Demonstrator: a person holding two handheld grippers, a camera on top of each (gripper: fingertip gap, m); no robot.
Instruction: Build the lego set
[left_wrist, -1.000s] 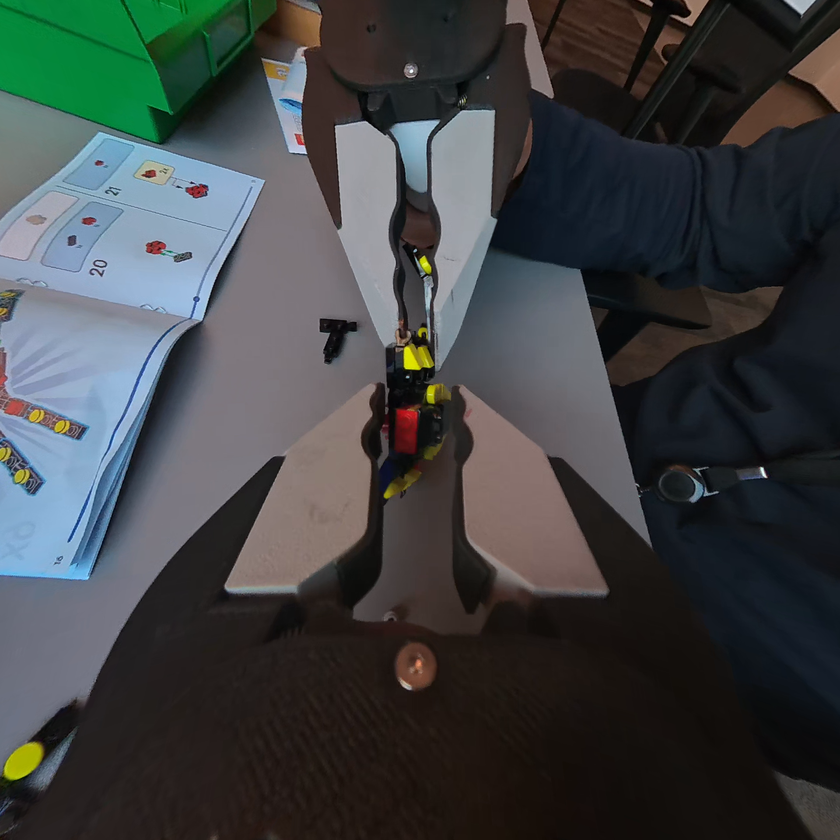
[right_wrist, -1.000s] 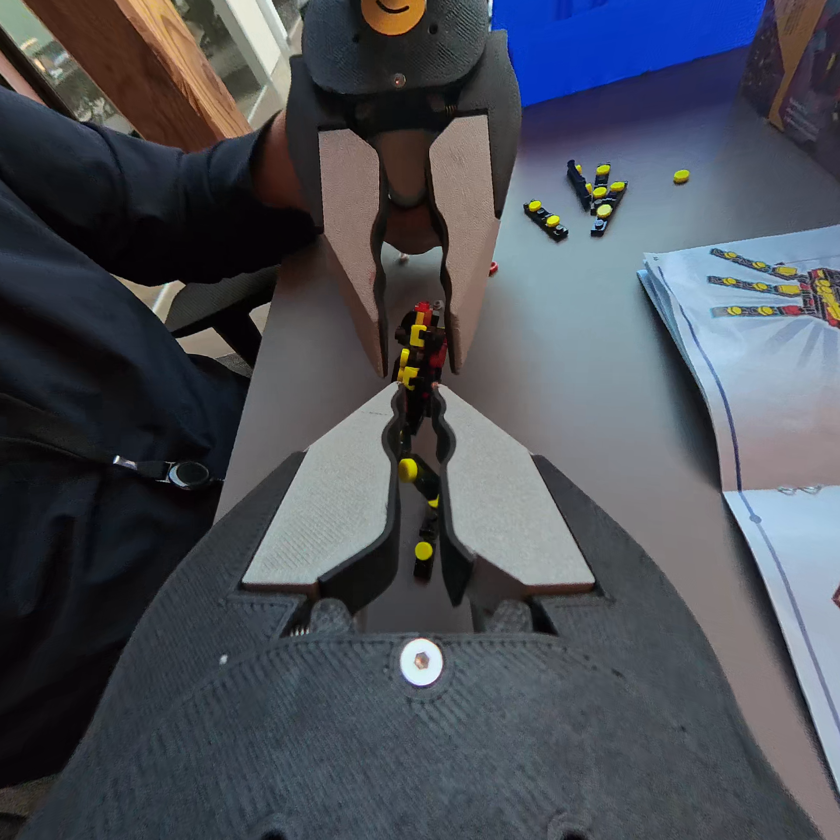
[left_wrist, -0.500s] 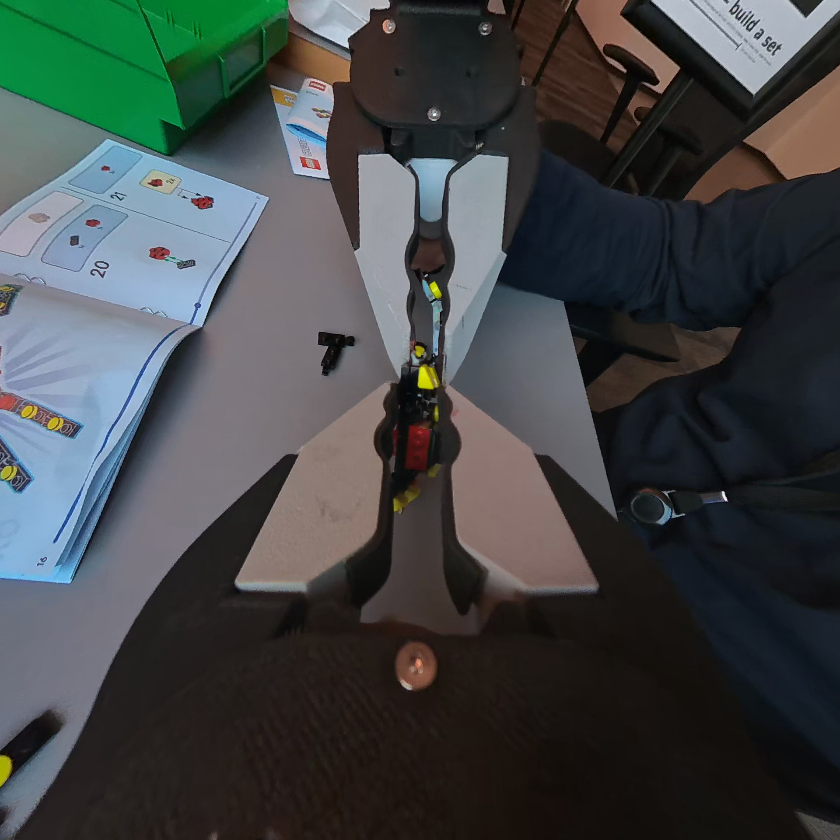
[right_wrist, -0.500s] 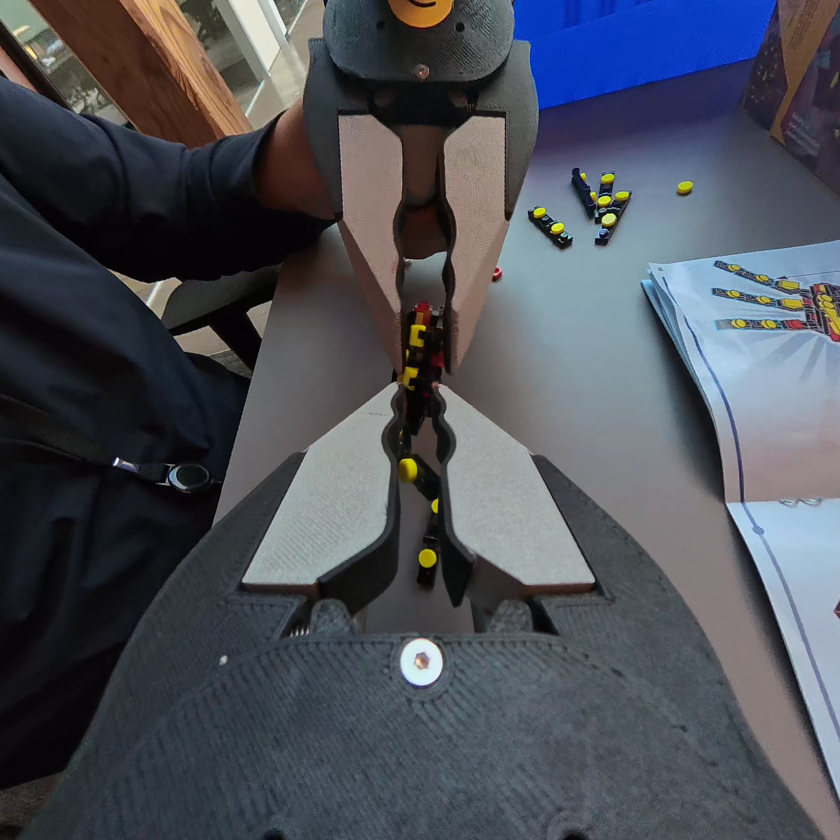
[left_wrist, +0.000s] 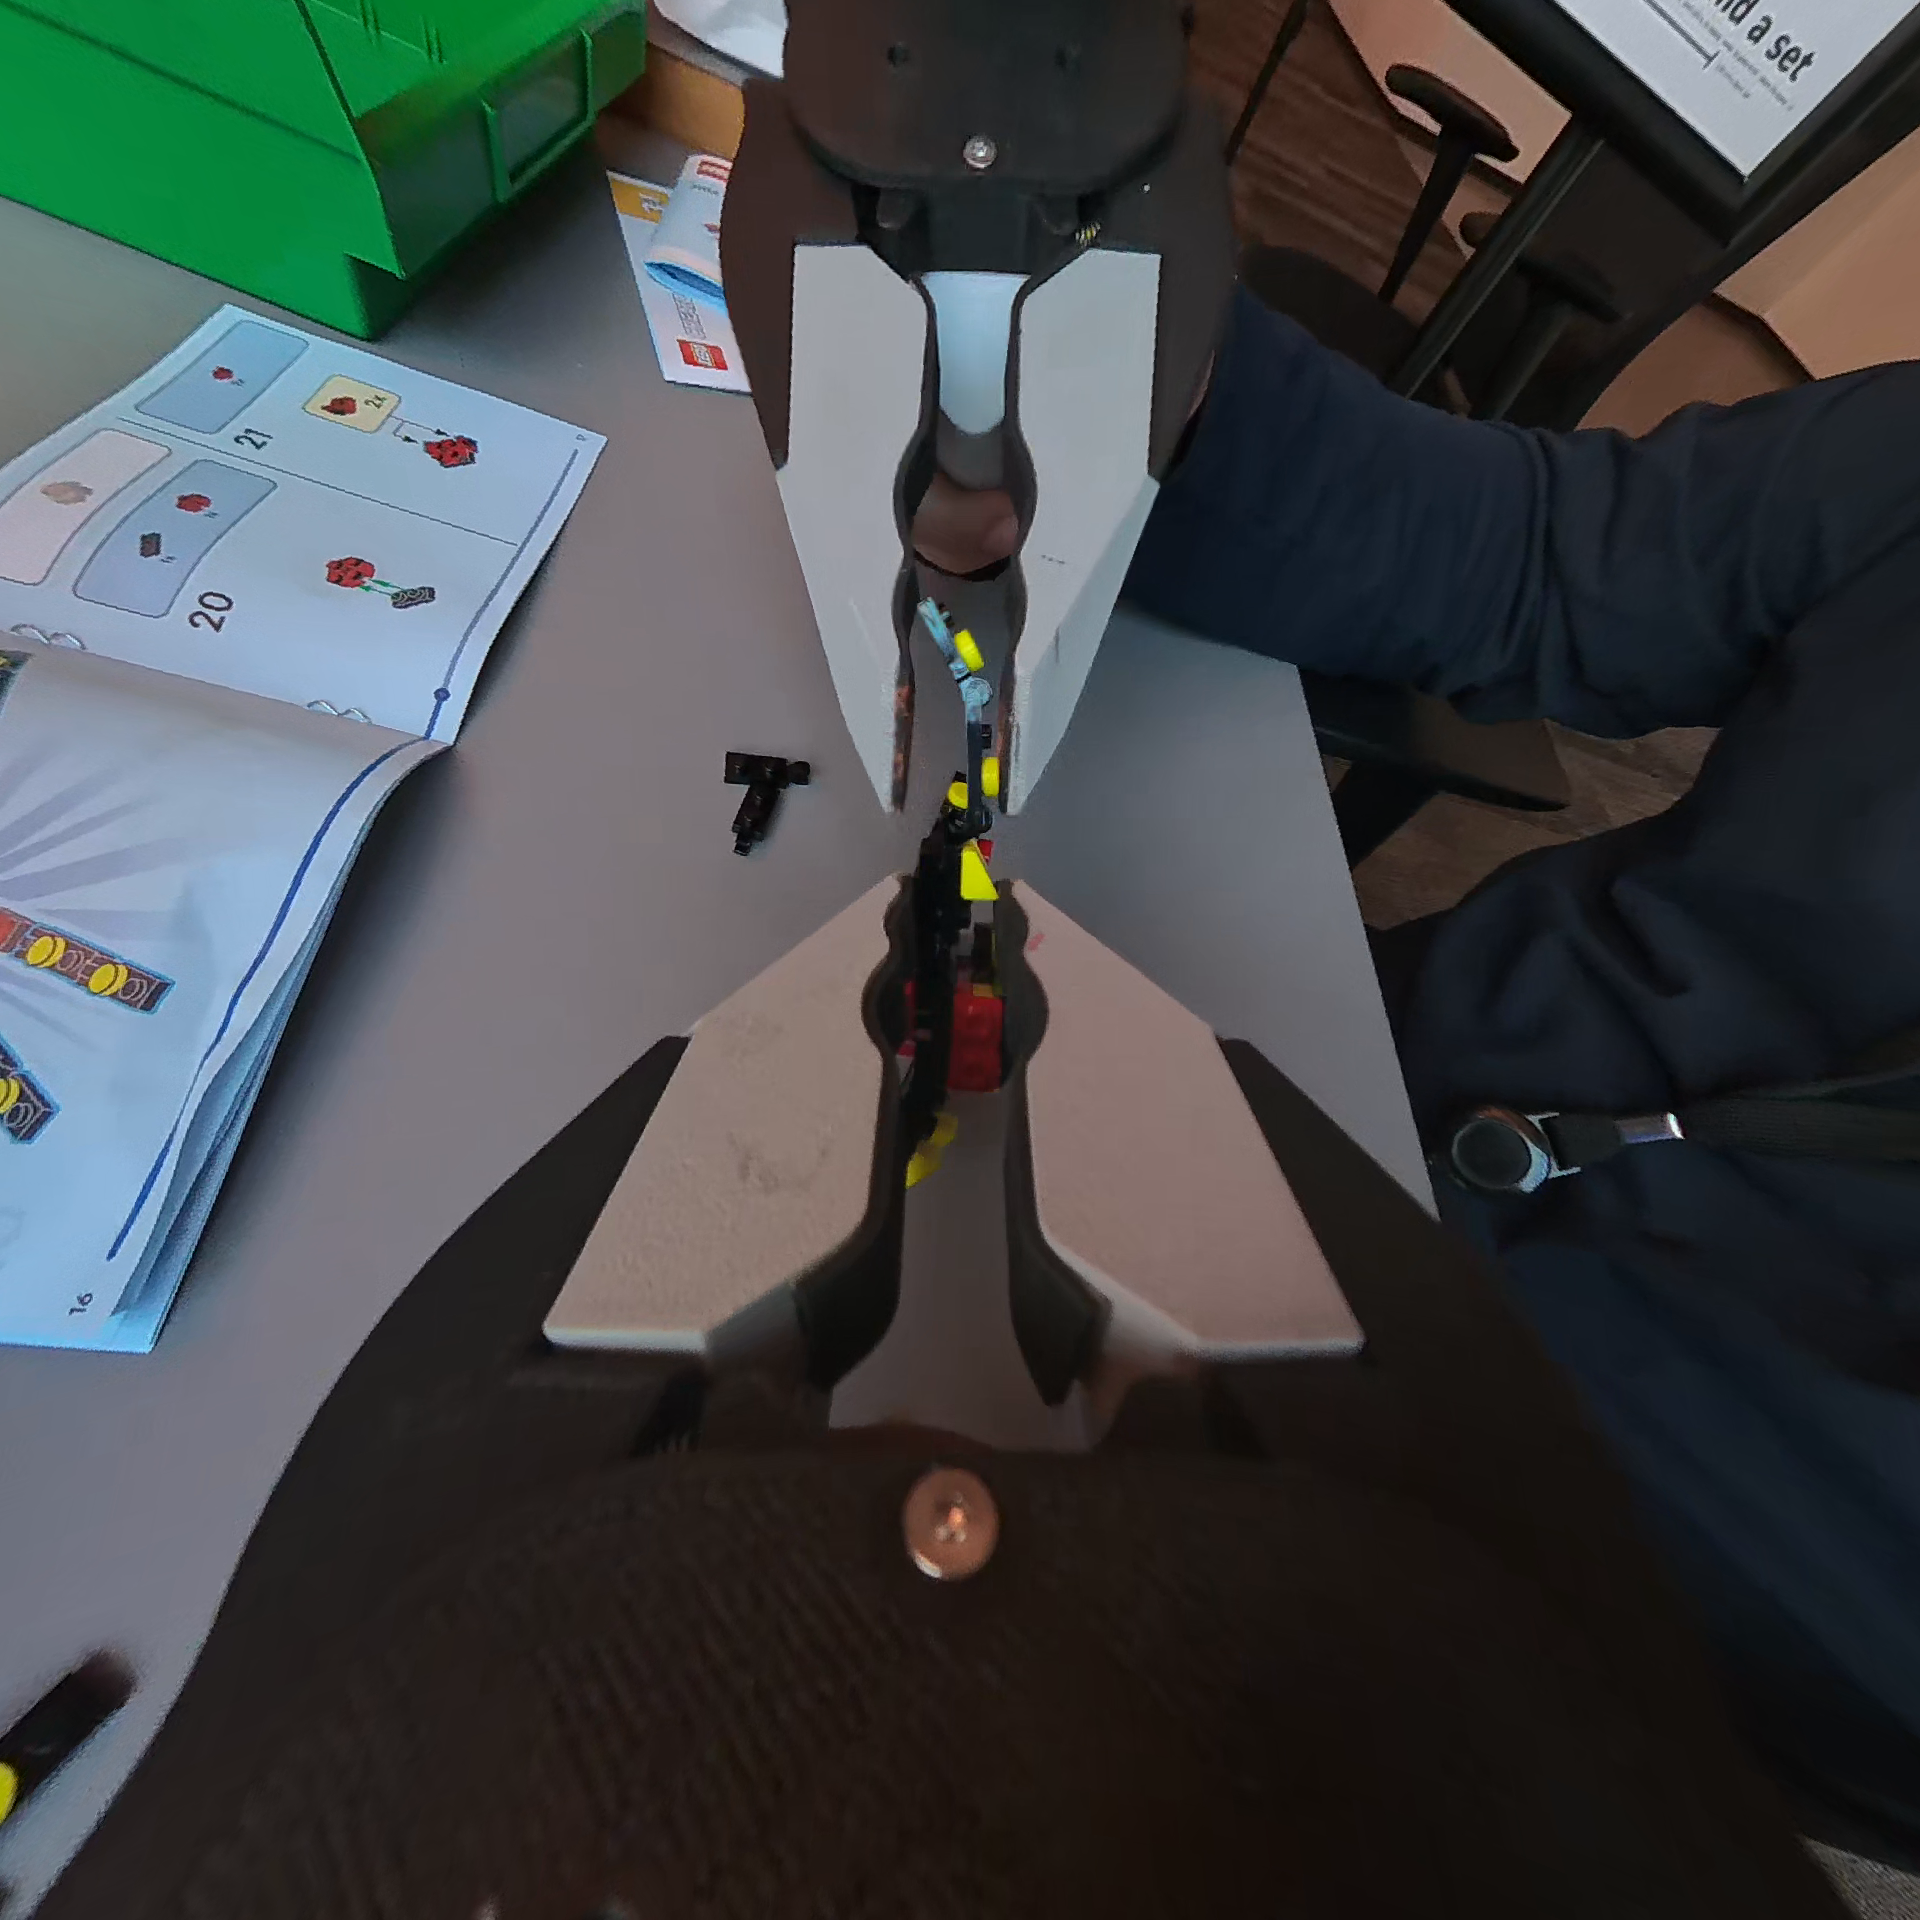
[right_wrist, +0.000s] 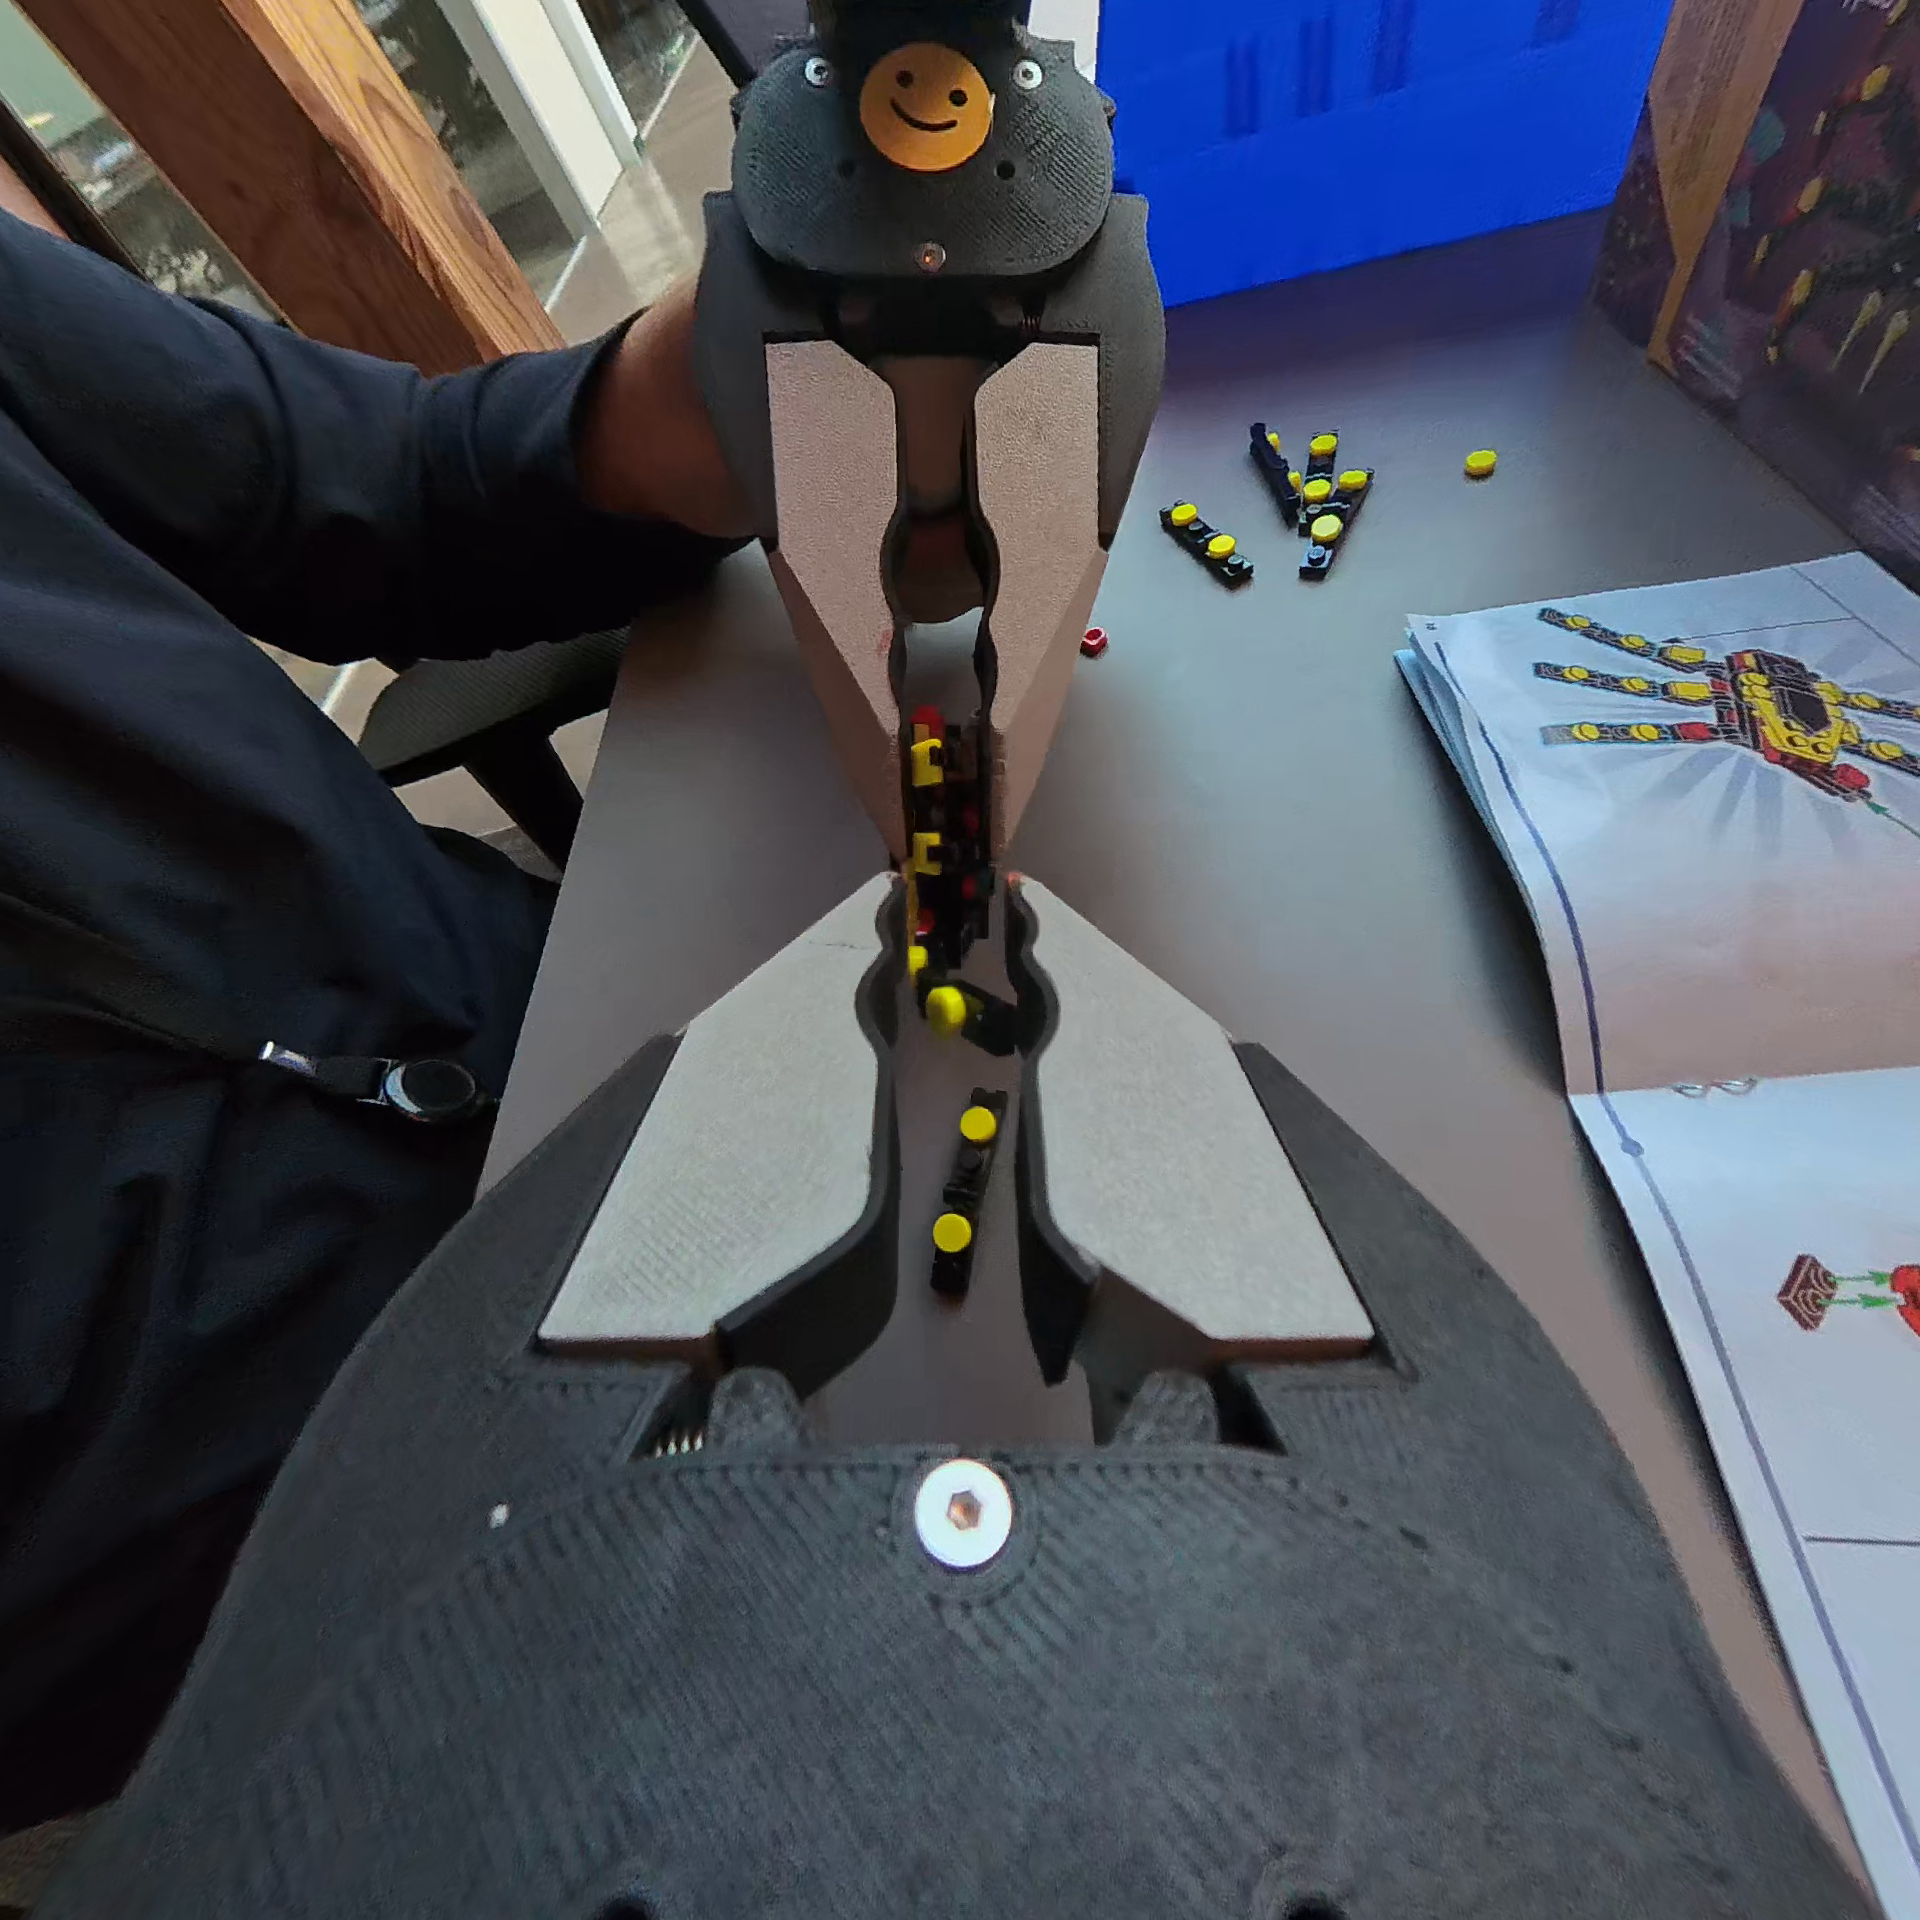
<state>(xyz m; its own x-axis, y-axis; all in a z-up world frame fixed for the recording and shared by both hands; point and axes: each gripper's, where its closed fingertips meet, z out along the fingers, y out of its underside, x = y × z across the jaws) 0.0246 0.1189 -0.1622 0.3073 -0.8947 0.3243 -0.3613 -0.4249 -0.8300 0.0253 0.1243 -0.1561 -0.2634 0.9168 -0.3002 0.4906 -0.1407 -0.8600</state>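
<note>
My left gripper (left_wrist: 951, 894) is shut on the lego body (left_wrist: 961, 1023), a red, black and yellow build held edge-on between its fingers. My right gripper (right_wrist: 951, 894) is shut on a black leg strip with yellow studs (right_wrist: 961, 1174). The two grippers meet tip to tip above the grey table (left_wrist: 582, 935), and the leg's end touches the body. In the right wrist view the left gripper (right_wrist: 945, 857) is opposite, with the body (right_wrist: 940, 790) in it. In the left wrist view the right gripper (left_wrist: 951, 805) holds the leg (left_wrist: 971, 727).
An open instruction booklet (left_wrist: 208, 727) lies on the table; it also shows in the right wrist view (right_wrist: 1714, 883). A small black piece (left_wrist: 764, 795), several loose legs (right_wrist: 1299, 499), a yellow stud (right_wrist: 1480, 461), a green bin (left_wrist: 260, 135), a blue bin (right_wrist: 1351, 135) and dark-sleeved arms surround the work. The tips of both grippers are at nearly the same place. Between my right fingertips and the small black piece (left_wrist: 764, 795) there is roughly 7 cm.
My left gripper's fingers have closed in on the body, which now sits edge-on. Both grippers stay tip to tip, lifted slightly, with the leg pressed toward the body.
</note>
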